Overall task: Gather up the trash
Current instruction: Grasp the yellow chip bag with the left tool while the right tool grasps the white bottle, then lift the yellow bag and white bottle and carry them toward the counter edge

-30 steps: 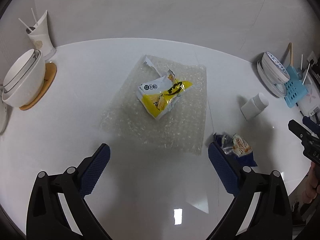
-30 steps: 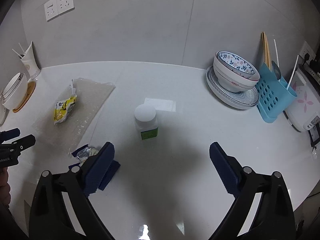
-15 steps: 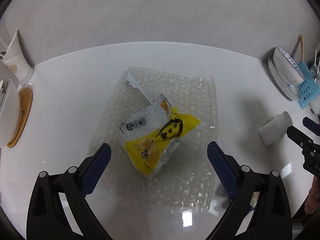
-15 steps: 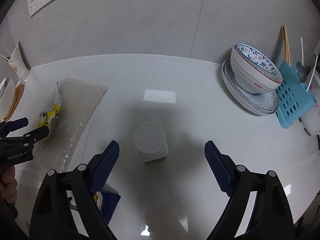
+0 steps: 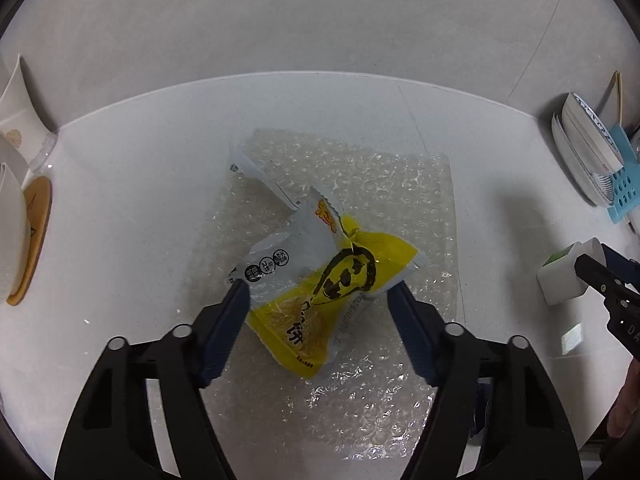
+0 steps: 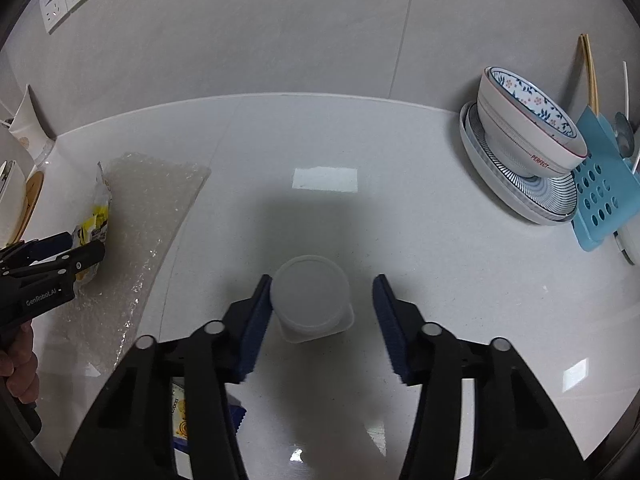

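Both hands have come down and forward over the last second, so each target that lay well ahead now sits between the blue pads. I judge that 2 pieces of trash are about to be picked up at once, with neither lifted yet.

The left tongs [image 5: 318,300] have just been closing. They stand about half spread, straddling the yellow wrapper [image 5: 320,284], which lies on the bubble wrap [image 5: 380,200] in the middle of the bench [image 5: 120,200]. The left pad touches the wrapper's white corner; the right pad looks just short of the yellow edge, though the fisheye view makes that gap hard to judge. It is not yet pinched.

The right tongs [image 6: 322,304] have also just been closing, further than the left. The white tub [image 6: 312,300] stands upright between them, near the front of the bench. The left pad touches its side, while a clear gap remains at the right pad, so no grip yet.

A third, blue wrapper [image 6: 182,420] lies under the right tongs' left arm, untouched.
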